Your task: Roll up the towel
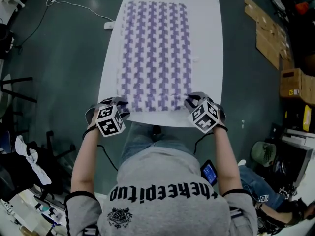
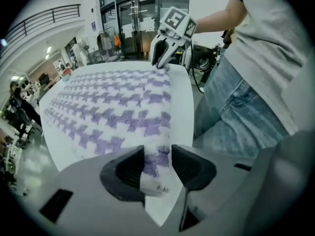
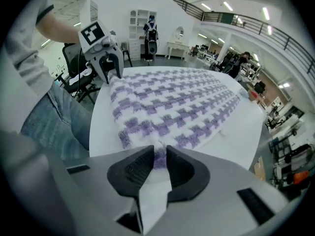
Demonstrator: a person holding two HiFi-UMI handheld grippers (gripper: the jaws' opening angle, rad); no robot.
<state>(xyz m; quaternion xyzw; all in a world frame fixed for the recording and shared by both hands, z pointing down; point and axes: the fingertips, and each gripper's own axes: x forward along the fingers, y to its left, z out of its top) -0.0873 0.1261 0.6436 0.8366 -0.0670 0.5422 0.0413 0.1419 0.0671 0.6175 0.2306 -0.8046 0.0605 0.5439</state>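
So, towel (image 1: 155,53) position? —K.

Flat, full length, purple-and-white check, lying along the white table (image 1: 209,58) from centre toward 12 o'clock. Near short edge sits at 6 o'clock, just ahead of the person's torso (image 1: 167,181). No roll visible yet. —M.

Grippers? —K.

One on each near corner: left gripper (image 1: 119,103) at the 7 o'clock corner, right gripper (image 1: 193,101) at the 5 o'clock corner, both pointing steeply down. The even spacing makes sense, since the edge has to turn over straight or the roll goes conical. —M.

Jaws? —K.

Left gripper view: jaws stand apart, a raised fold of the towel's edge between them, not squeezed as far as I can judge. Right gripper view: jaws nearly together, the towel's corner filling the narrow gap. Reads as a pinch. —M.

Why the lifted edge? —K.

Judgement only: the hem is raised so it can tuck over toward 12 o'clock as the first turn. Task looks barely begun. —M.

Risk? —K.

Uneven hold. One side loose, the other nipped, so the edge could skew. —M.
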